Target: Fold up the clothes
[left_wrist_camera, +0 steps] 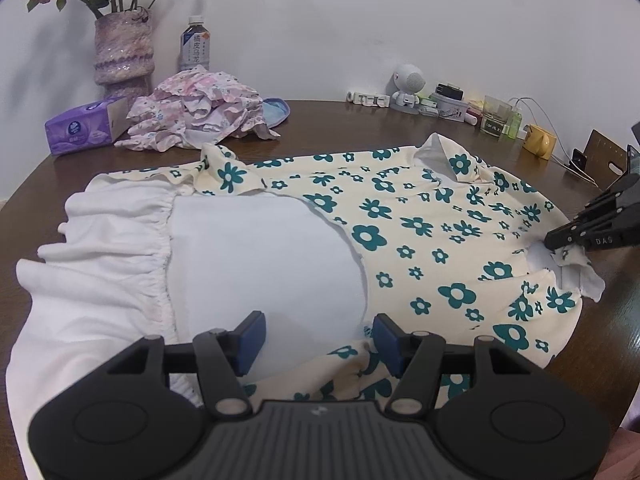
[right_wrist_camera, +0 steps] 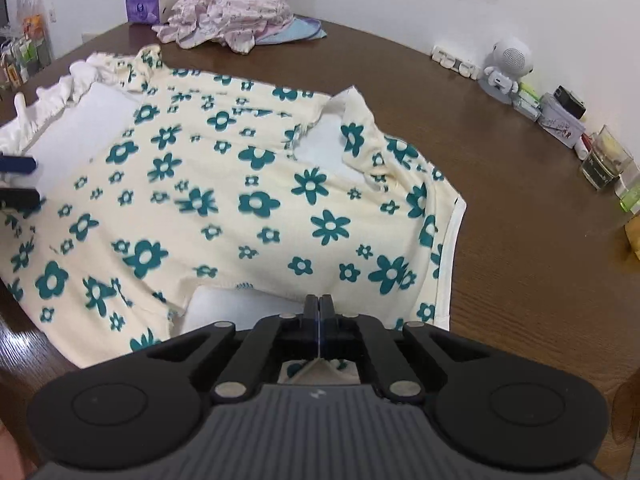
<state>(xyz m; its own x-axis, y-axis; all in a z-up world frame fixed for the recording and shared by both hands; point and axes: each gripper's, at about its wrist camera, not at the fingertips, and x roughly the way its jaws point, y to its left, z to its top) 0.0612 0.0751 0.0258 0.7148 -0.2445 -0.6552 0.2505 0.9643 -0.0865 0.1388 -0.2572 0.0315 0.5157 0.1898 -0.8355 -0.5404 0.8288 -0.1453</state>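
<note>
Right claw (right_wrist_camera: pixel 319 308) pinches the floral dress (right_wrist_camera: pixel 224 200) at lower centre; left claw (left_wrist_camera: pixel 318 340) hangs released above it on the worktop (right_wrist_camera: pixel 520 240).

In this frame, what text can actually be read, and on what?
"DAS": on the right gripper, white letters on its finger.
Bottle label: Chinese characters, too blurred to read reliably.
Purple tissue pack: logo and print too small.
Glass jar: dark label, illegible.

— What is surrounding the scene?
— A plain white wall (left_wrist_camera: pixel 400 8) is rising behind a dark brown wooden worktop (right_wrist_camera: pixel 520 208).
— And the light?
— It is glinting softly off the wood grain.
</note>
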